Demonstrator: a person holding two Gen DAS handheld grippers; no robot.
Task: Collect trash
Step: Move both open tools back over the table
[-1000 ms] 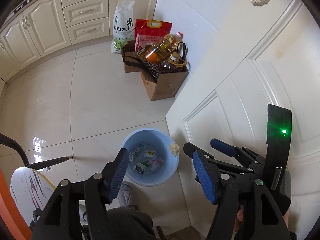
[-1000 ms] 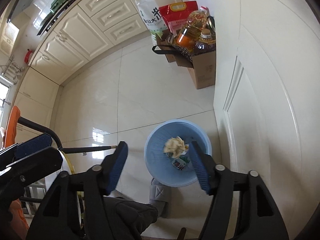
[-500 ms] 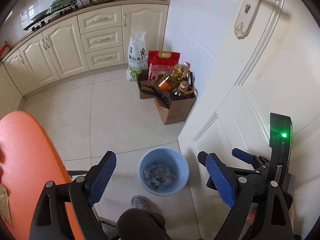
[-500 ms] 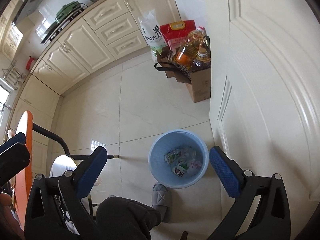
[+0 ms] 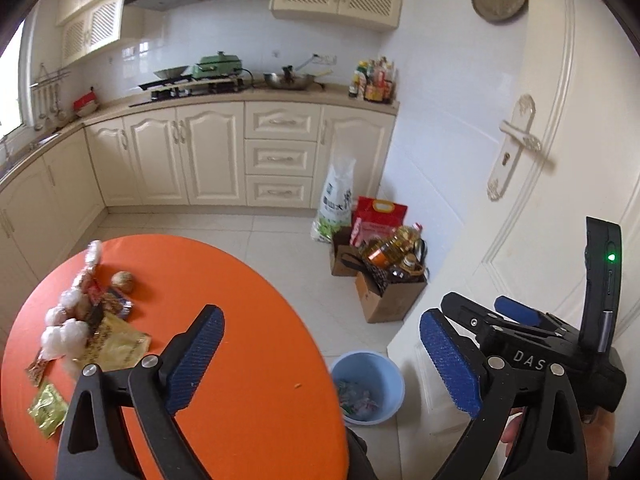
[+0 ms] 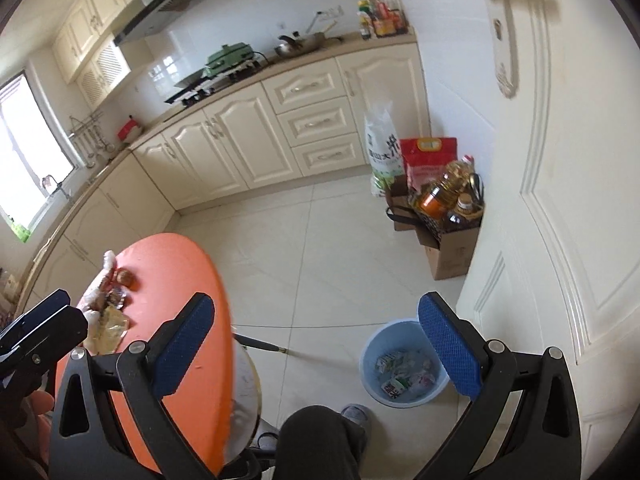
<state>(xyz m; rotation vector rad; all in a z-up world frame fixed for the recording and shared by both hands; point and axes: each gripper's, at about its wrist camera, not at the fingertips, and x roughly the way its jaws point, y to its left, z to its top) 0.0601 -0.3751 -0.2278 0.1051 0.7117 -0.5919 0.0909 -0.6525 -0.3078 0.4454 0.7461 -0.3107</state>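
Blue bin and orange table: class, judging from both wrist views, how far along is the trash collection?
Done: the blue bin already holds cartons and wrappers. In hand: nothing; the left gripper is opening with nothing between its jaws, and the right gripper is open and empty. Left: tissue balls, wrappers and a sachet on the orange table.

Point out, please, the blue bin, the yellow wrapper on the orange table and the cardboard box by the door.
blue bin [image 6: 370, 354]: right wrist view, its left rim.
yellow wrapper [image 5: 120, 344]: left wrist view, middle of its face.
cardboard box [image 5: 386, 300]: left wrist view, its front wall.
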